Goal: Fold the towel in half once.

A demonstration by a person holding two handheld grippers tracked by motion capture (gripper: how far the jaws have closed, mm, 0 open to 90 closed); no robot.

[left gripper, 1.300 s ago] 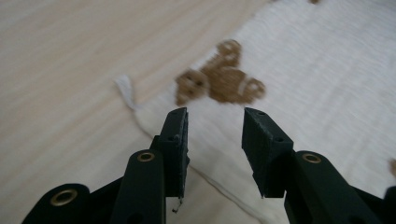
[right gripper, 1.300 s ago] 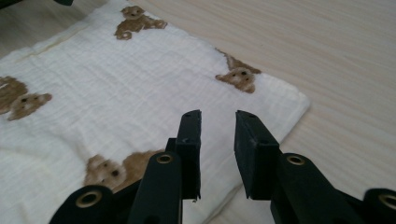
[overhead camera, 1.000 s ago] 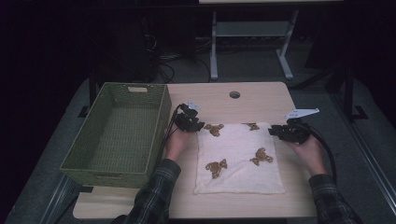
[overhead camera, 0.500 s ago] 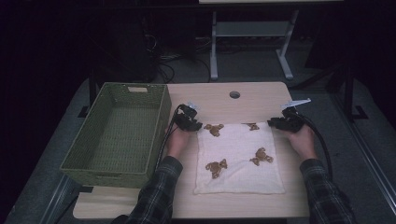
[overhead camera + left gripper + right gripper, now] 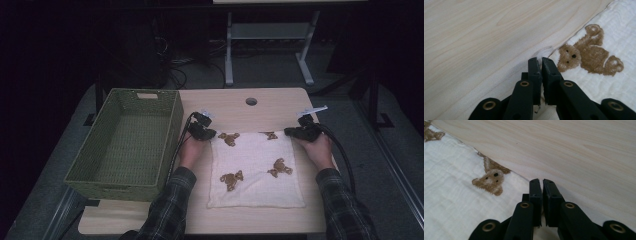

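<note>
Bear-print cloth (image 5: 255,167) lies flat mid-table, right of green basket (image 5: 127,140). Left gripper (image 5: 541,60) has just closed, pinching far-left corner. Right gripper (image 5: 542,182) has just closed at far-right corner; cloth between its jaws probably, edge hidden.

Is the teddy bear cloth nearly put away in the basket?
Not yet. The cloth lies flat on the table. The left gripper and right gripper have just closed on its far corners. Lifting or folding remains, and the green basket holds nothing.
</note>
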